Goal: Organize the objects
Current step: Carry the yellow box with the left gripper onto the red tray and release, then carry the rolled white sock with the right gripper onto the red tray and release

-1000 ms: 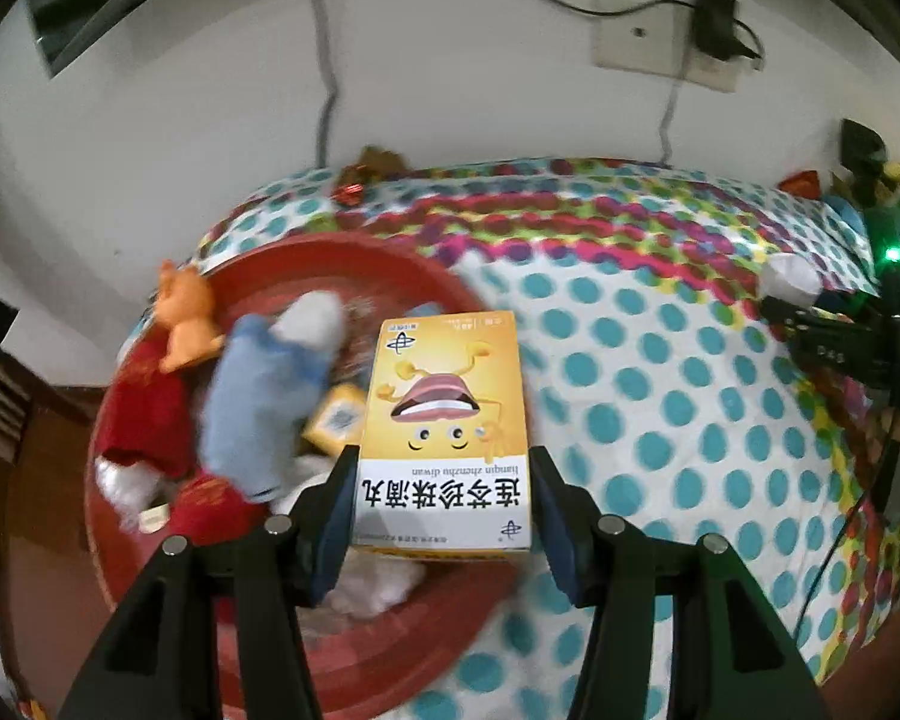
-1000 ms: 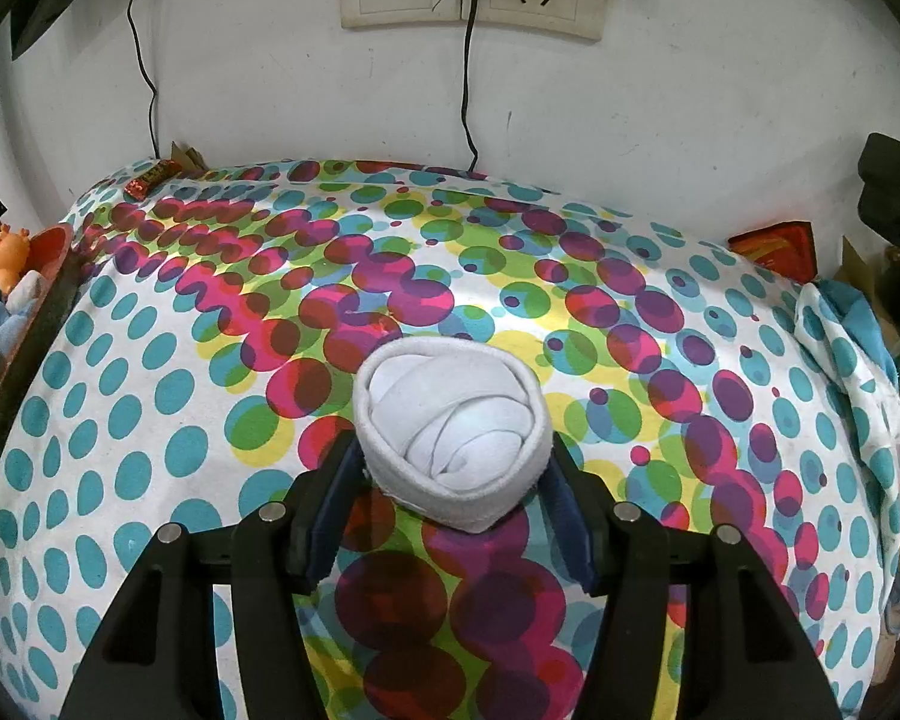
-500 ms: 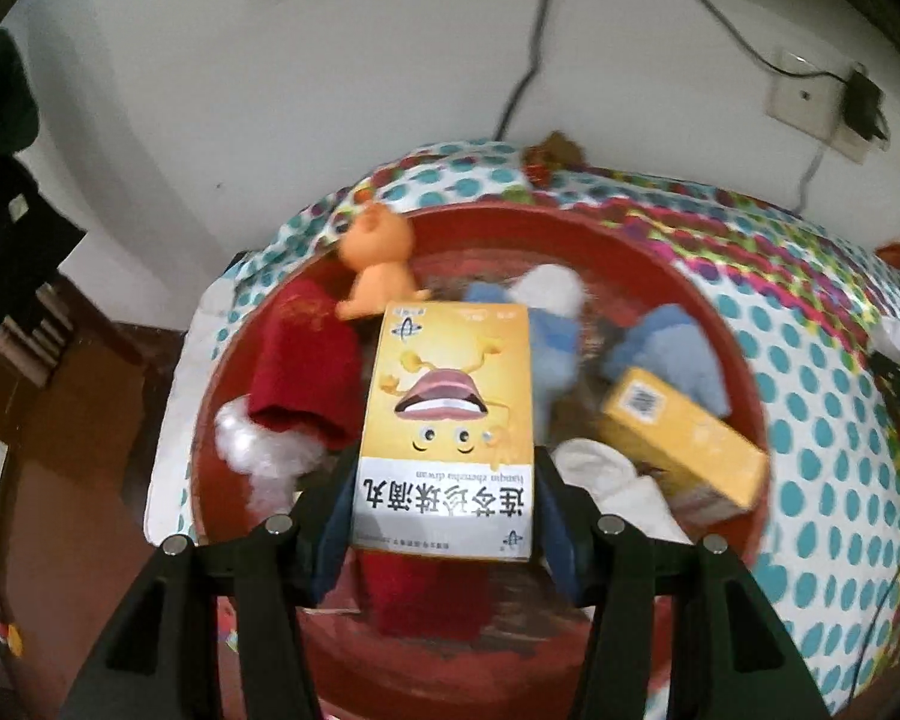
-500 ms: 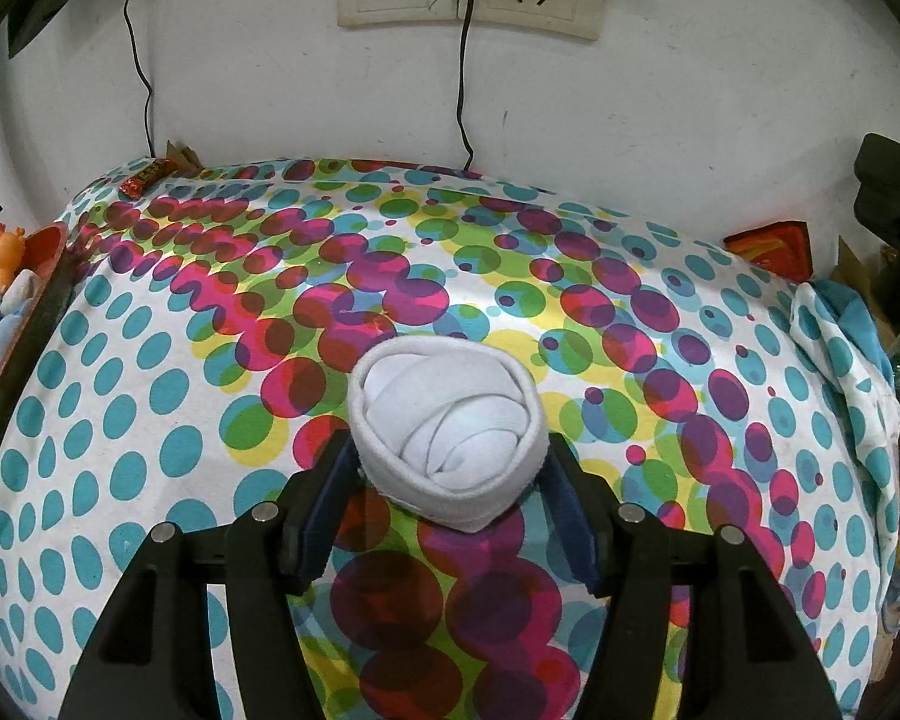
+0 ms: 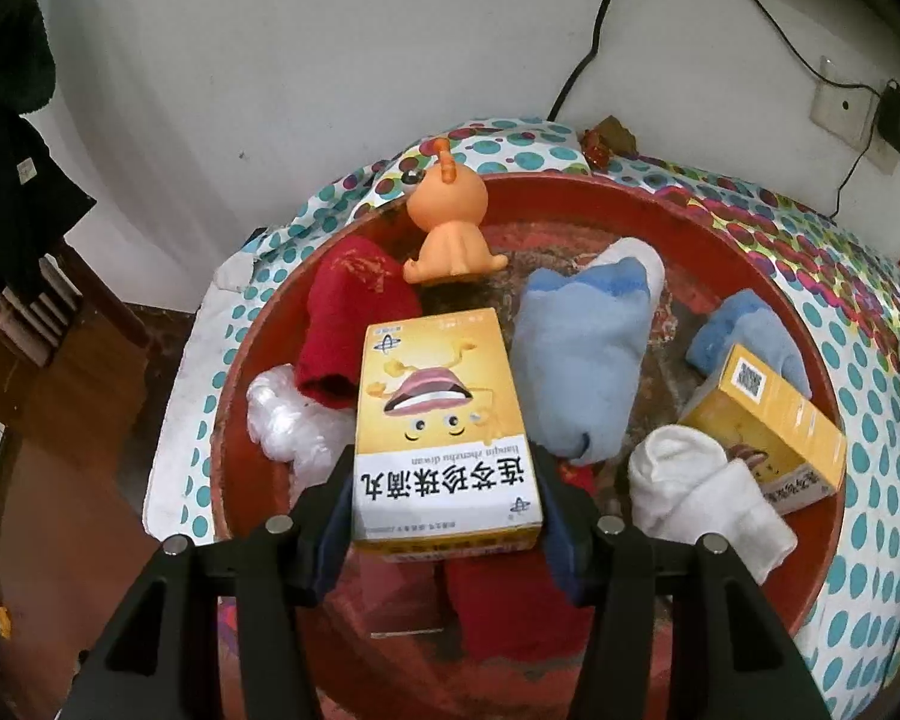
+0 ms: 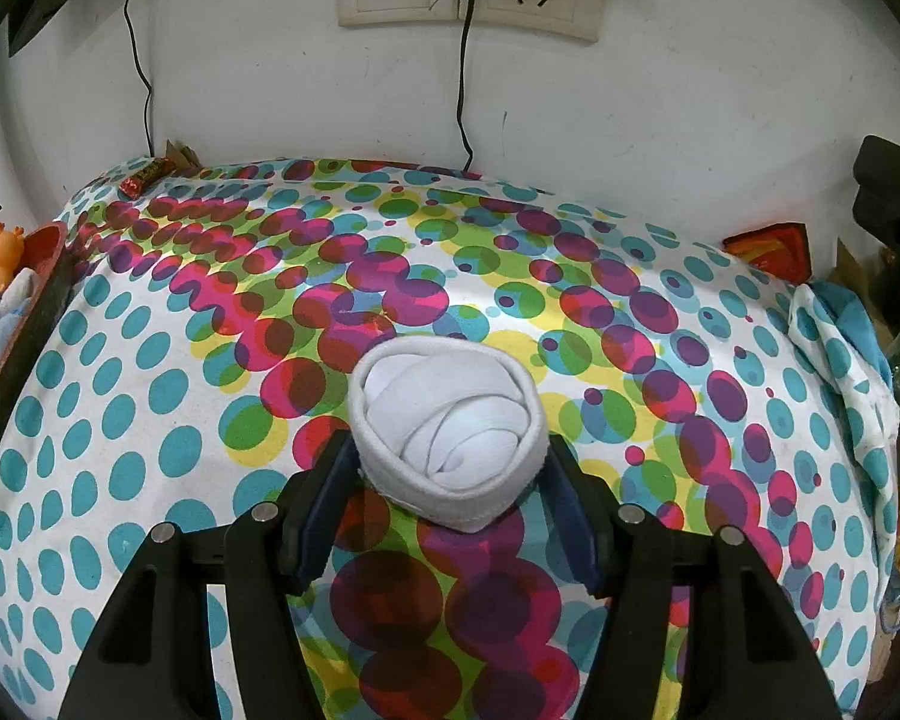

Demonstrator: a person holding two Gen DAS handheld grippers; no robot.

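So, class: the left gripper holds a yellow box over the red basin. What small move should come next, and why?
Probably lower the yellow box a little toward the red basin and then open the jaws. The left gripper holds it above a basin that already contains a second yellow box, the socks and the orange toy, so the box seems ready to be released.

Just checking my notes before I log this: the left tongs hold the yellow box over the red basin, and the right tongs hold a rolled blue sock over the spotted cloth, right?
Nearly. The rolled sock in the right tongs is white, not blue, as the right wrist view shows. The rest stands: the left tongs hold the yellow box over the red basin, and the sock is over the spotted cloth.
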